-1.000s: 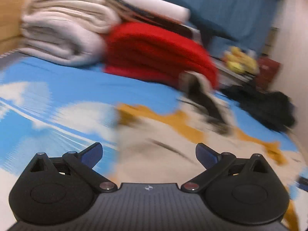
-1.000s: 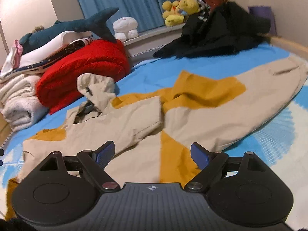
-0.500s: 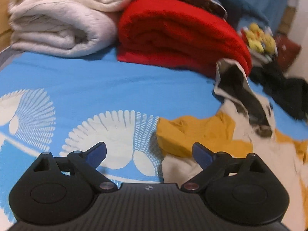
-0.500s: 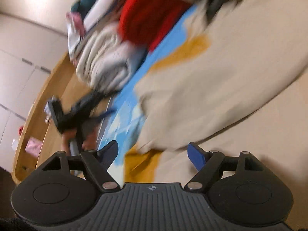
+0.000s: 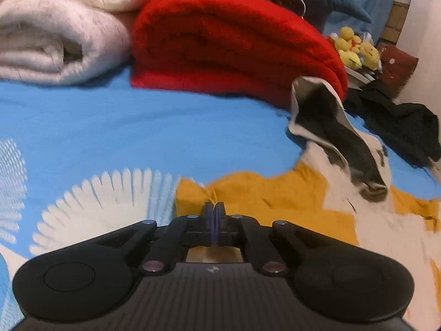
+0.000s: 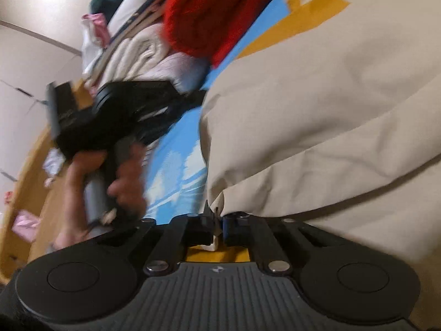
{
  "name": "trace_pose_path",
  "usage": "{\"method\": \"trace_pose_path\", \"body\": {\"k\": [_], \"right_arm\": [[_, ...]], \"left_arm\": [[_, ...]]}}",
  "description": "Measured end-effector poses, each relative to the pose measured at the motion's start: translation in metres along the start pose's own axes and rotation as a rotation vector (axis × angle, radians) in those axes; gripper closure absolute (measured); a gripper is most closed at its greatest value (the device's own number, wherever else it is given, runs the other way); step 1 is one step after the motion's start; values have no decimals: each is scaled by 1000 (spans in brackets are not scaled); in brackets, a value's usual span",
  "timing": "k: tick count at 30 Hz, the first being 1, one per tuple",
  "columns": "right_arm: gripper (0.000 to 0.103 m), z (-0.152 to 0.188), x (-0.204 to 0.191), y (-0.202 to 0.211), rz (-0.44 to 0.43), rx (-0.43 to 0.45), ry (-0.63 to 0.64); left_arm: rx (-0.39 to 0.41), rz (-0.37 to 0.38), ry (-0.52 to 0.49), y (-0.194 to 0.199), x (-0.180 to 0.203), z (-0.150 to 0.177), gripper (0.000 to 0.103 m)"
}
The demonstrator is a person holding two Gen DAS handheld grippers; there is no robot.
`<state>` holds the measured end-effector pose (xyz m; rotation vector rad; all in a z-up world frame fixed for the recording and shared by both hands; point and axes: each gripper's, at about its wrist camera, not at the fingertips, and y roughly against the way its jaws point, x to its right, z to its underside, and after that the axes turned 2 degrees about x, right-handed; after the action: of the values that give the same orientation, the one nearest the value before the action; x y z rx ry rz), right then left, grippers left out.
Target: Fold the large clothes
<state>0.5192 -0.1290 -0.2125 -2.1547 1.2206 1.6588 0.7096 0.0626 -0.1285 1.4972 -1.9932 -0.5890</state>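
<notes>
Both sets of fingers, spread wide a sec ago, are now pinched onto the jacket.

Left gripper point(image 5: 212, 210): fingers pressed together on a yellow edge of the beige-and-yellow jacket point(image 5: 275, 201), which spreads ahead and to the right of them over the blue bedsheet point(image 5: 137, 135); its dark-lined hood point(image 5: 339, 135) stands up farther off to the right. Beyond the fingers: a folded red blanket point(image 5: 228, 41) w/ a rolled cream blanket point(image 5: 49, 35) to its left. Right gripper point(image 6: 217, 224): view rolled sideways, fingers nipping a beige fabric edge of the jacket point(image 6: 330, 96), which fills everything ahead and right of them. Left of those fingers, a hand point(image 6: 110, 171) grips the other gripper's handle; blurred.
</notes>
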Motion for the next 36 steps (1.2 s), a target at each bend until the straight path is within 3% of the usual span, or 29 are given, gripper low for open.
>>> {"method": "trace_pose_path", "body": {"k": [3, 6, 8, 10, 11, 12, 13, 14, 15, 17, 19, 21, 23, 25, 28, 29, 31, 33, 34, 35, 36], "right_arm": [[101, 2, -5, 3, -85, -22, 17], [101, 3, -3, -11, 3, -84, 75], [102, 6, 12, -24, 55, -143, 48], [102, 1, 21, -22, 2, -137, 1], [94, -1, 21, -20, -8, -133, -18], [84, -2, 20, -17, -16, -137, -13], [78, -4, 18, -12, -23, -147, -4], [63, -5, 15, -5, -34, -166, 0], [55, -7, 14, 5, -64, -194, -5], [56, -14, 12, 38, -124, -258, 13], [55, -31, 6, 91, -41, -194, 173], [55, -56, 4, 140, 127, -49, 358], [56, -89, 12, 174, 355, 120, 509], [56, -120, 34, 190, 548, 237, 596], [61, -157, 88, 182, 793, 222, 628], [68, -163, 107, 182, 823, 191, 607], [68, -165, 106, 187, 783, 229, 655], [60, -163, 98, 202, 803, 282, 661], [55, -162, 100, 211, 795, 317, 660], [50, -164, 106, 216, 825, 304, 656], [49, -163, 119, 219, 869, 247, 645]], "left_arm": [[30, -60, -21, 1, 1, -7, 103], [82, -184, -37, 3, -6, -20, 103], [73, -191, -14, 5, -15, -26, 103], [101, -150, 23, 22, -19, -26, 102], [108, -127, 39, 34, -16, -23, 95], [112, -77, 58, 46, -13, -19, 79], [106, -16, 69, 58, -8, -14, 71], [99, 40, 83, 73, 0, -5, 59], [98, 86, 90, 83, 8, 5, 54], [65, 174, 80, 94, 26, 26, 51], [13, 226, 35, 89, 47, 44, 48], [-41, 213, -32, 72, 67, 59, 47], [-92, 130, -100, 48, 80, 71, 47], [-123, 62, -79, 30, 72, 75, 47], [-128, -47, -36, 16, 41, 77, 48], [-119, -63, -30, 16, 29, 74, 48], [-109, -60, 5, 21, 13, 72, 48], [-101, -60, 20, 27, 4, 71, 45], [-92, -78, 7, 30, 2, 73, 41], [-83, -133, -21, 33, 5, 75, 20], [-71, -203, -47, 38, 9, 79, 13]]}}
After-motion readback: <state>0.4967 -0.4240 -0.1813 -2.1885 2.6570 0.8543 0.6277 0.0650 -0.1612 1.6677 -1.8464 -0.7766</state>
